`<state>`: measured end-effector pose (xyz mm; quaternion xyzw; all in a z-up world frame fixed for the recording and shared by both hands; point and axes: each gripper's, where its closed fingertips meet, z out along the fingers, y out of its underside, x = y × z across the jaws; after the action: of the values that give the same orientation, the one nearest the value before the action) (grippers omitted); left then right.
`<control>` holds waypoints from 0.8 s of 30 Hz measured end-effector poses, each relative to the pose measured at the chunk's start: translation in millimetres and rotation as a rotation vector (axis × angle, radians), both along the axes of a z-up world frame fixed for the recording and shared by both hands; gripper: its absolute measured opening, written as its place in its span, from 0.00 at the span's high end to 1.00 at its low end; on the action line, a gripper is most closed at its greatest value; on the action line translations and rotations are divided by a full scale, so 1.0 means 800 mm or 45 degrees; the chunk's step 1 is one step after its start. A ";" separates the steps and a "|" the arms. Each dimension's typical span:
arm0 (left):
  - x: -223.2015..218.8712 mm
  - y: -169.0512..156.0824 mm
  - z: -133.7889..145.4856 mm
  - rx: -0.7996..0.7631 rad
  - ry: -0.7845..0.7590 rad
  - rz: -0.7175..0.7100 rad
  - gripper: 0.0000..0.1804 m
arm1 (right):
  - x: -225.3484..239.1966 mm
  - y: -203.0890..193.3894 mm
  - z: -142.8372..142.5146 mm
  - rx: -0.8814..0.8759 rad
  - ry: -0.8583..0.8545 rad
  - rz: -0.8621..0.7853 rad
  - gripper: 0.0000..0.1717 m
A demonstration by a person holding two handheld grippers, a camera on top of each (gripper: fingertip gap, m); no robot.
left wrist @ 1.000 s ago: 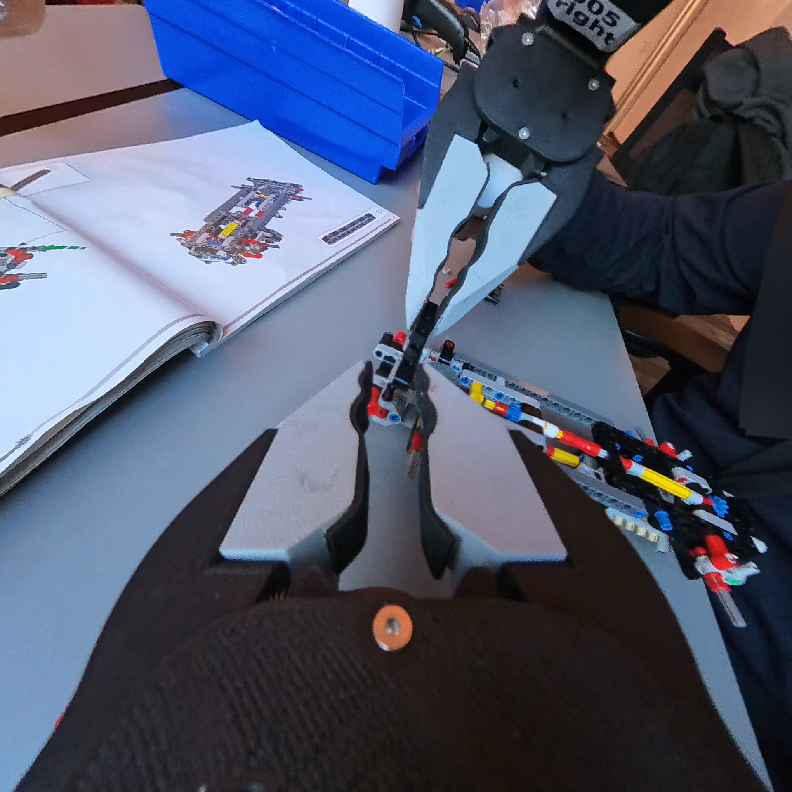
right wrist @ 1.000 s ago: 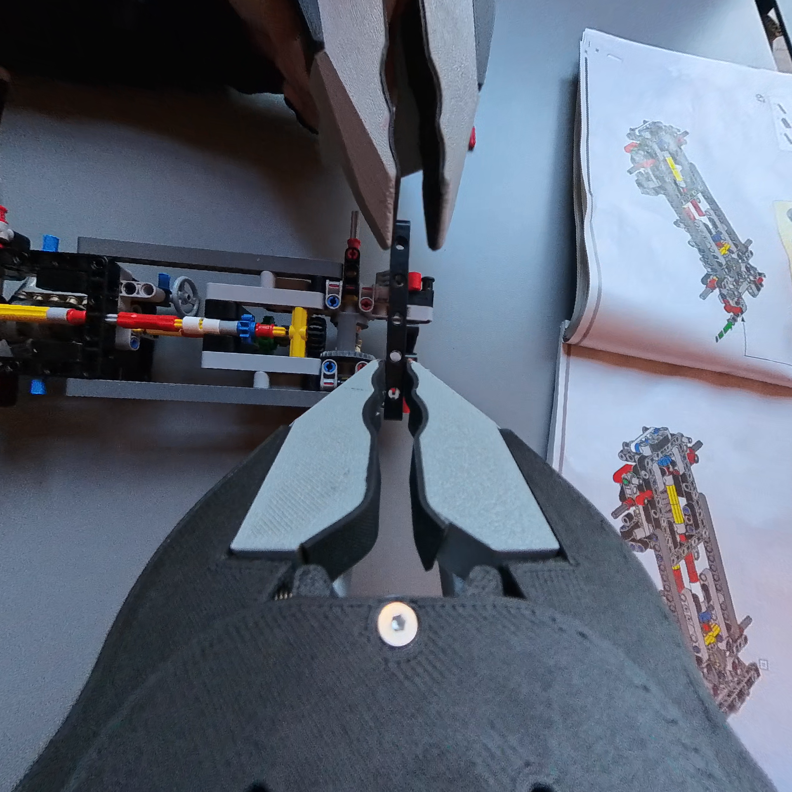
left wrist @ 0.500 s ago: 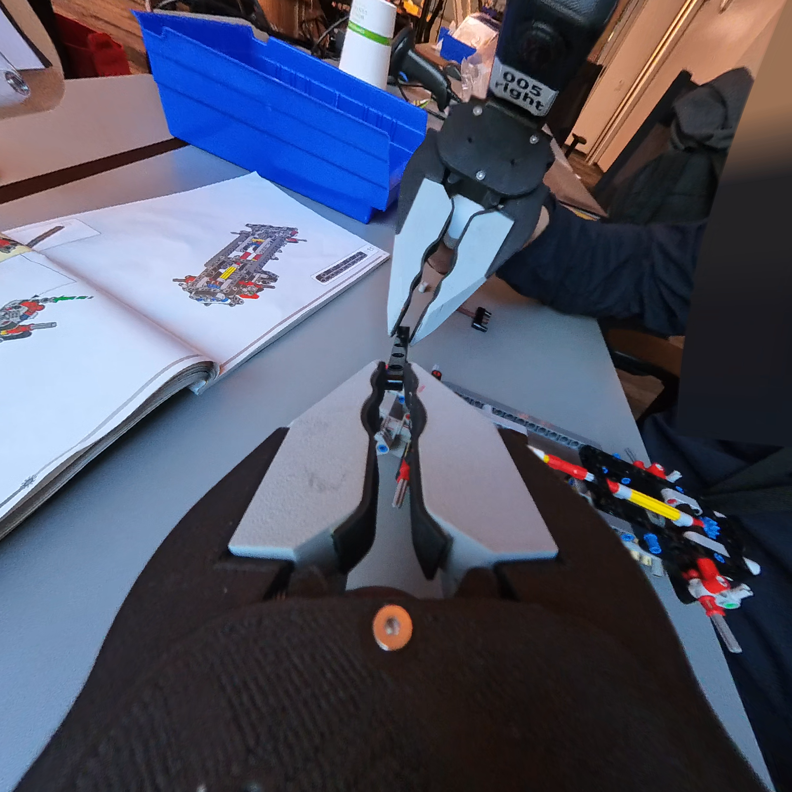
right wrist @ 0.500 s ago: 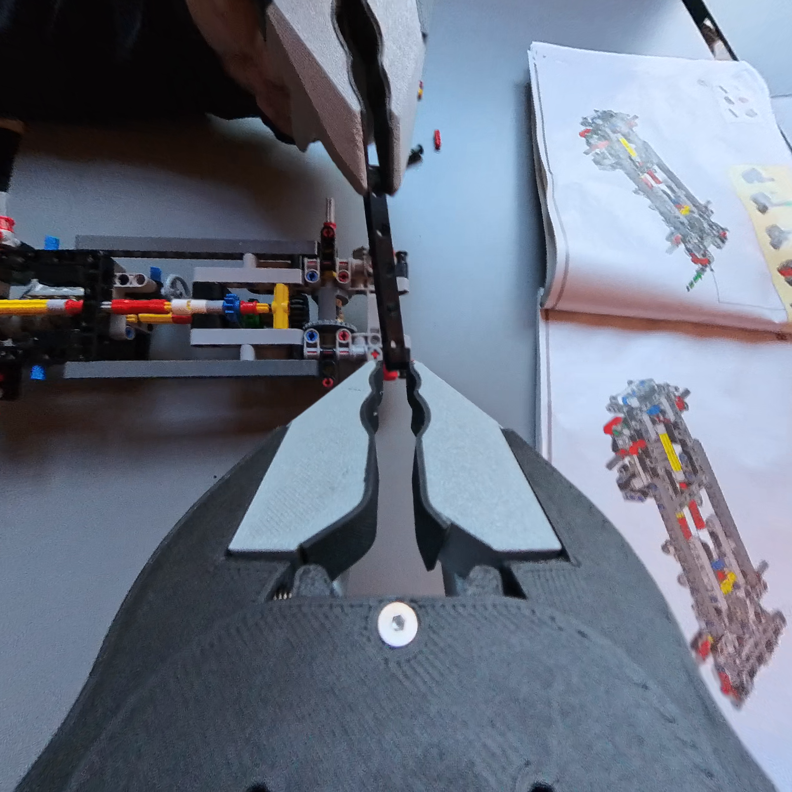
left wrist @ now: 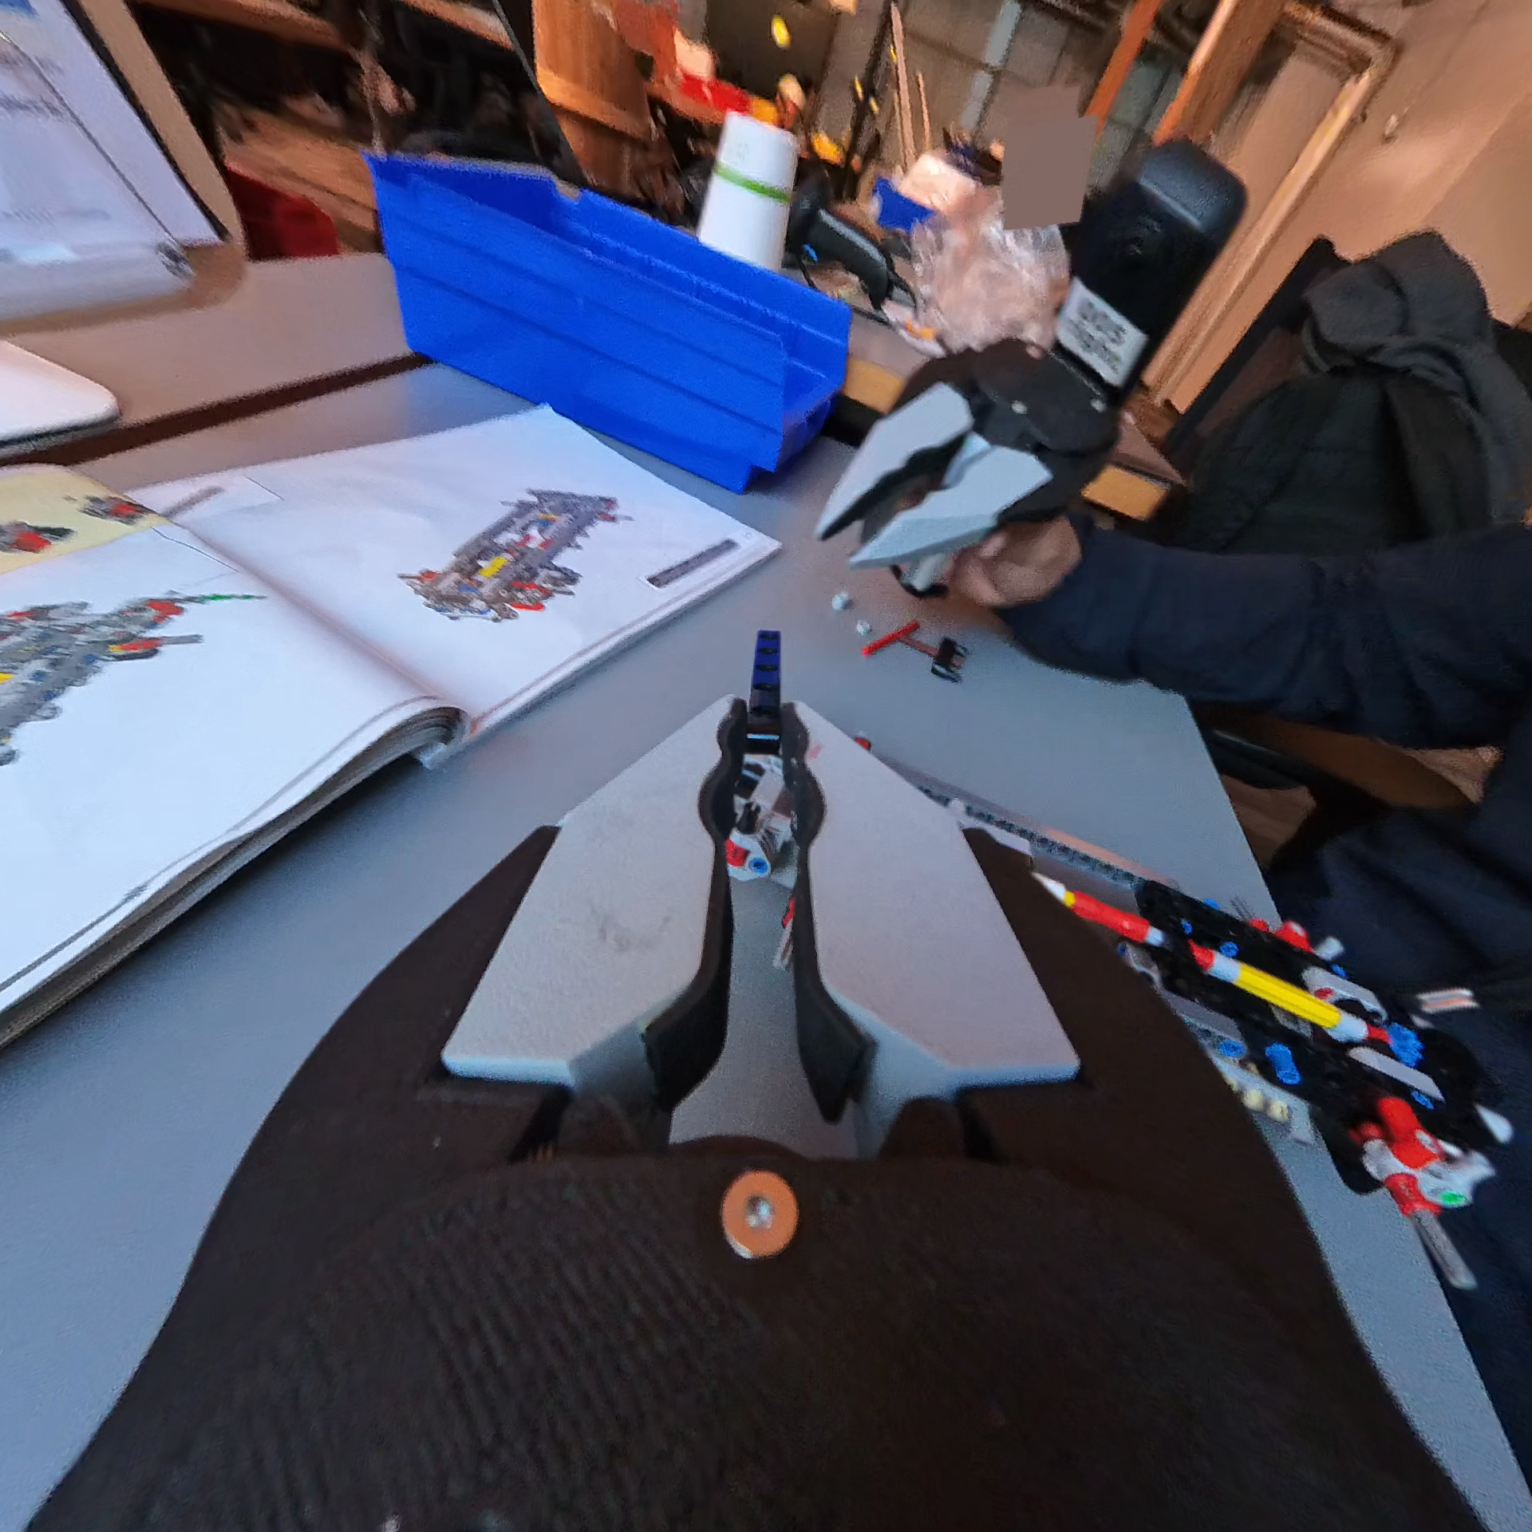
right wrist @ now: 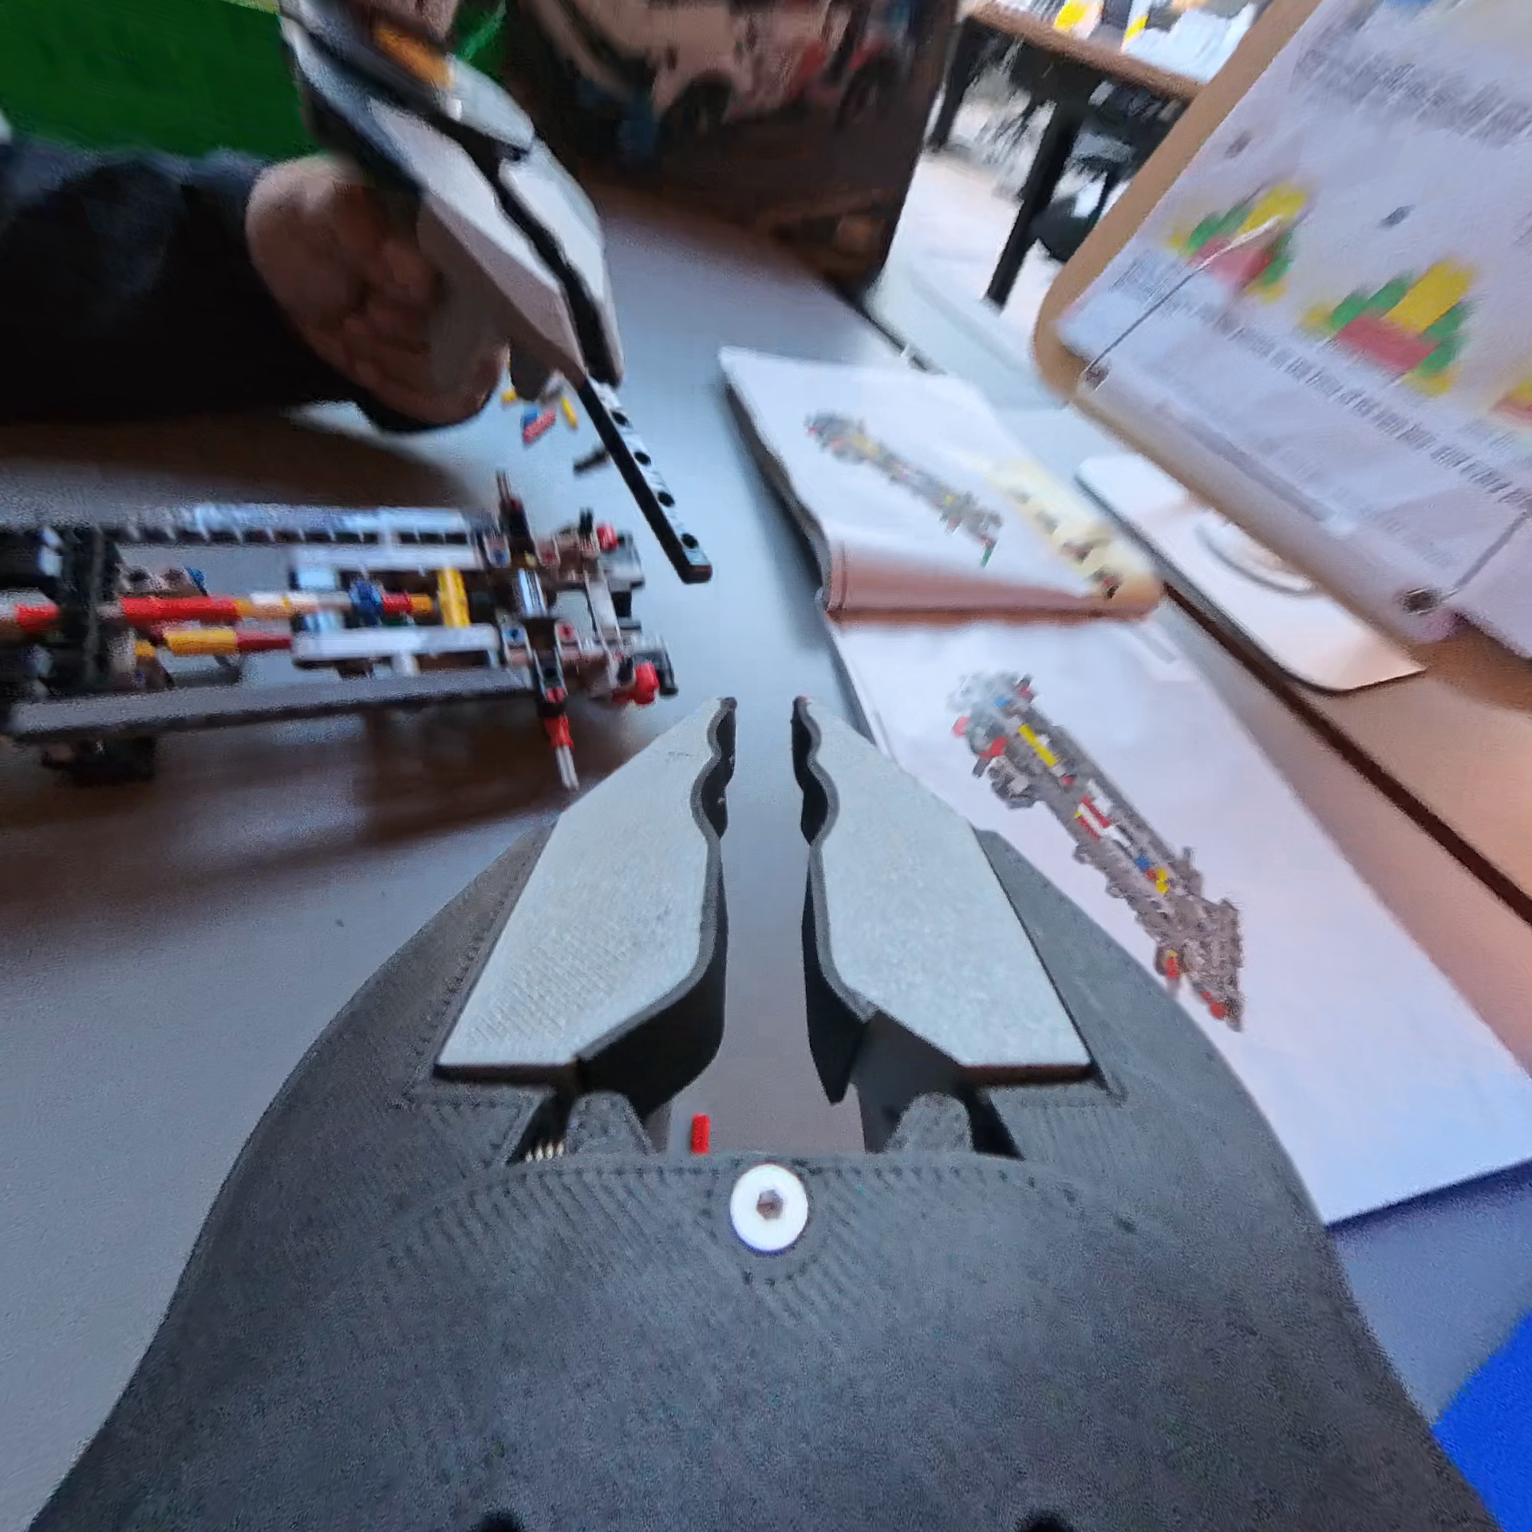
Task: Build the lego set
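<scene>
Left gripper (left wrist: 763, 715) clamping its jaws on a black beam (left wrist: 764, 676), holding it above the grey surface (left wrist: 249, 953), right gripper (right wrist: 763, 715) hovering with jaws apart, seemingly bare, near the brick model (right wrist: 332, 613), open manual (left wrist: 332, 597) lying alongside

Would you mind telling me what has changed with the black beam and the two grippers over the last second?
The right gripper let go of the black beam and drew away, open. The left gripper closed on it and lifted it off the brick model. Model and instruction booklet stayed put.
</scene>
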<state>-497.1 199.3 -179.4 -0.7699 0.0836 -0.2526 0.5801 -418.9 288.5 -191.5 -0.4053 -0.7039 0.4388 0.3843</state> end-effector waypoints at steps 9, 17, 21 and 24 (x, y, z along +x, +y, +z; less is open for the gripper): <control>0.005 -0.105 0.000 0.057 0.126 0.538 0.97 | 0.190 -0.061 0.029 -0.055 0.106 -0.125 0.83; 0.039 -0.148 0.001 0.133 0.104 0.578 0.97 | 0.231 -0.045 -0.006 0.039 0.172 -0.219 0.88; 0.031 -0.150 0.005 0.155 -0.001 0.562 0.97 | 0.223 -0.037 -0.009 0.018 0.144 -0.230 0.85; 0.028 -0.154 0.013 0.208 -0.068 0.542 0.97 | 0.227 -0.049 -0.006 0.036 0.175 -0.157 0.87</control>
<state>-475.0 76.2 -168.9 -0.7136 -0.0761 -0.1370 0.6828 -237.4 249.5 -196.3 -0.4112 -0.6557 0.4312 0.4637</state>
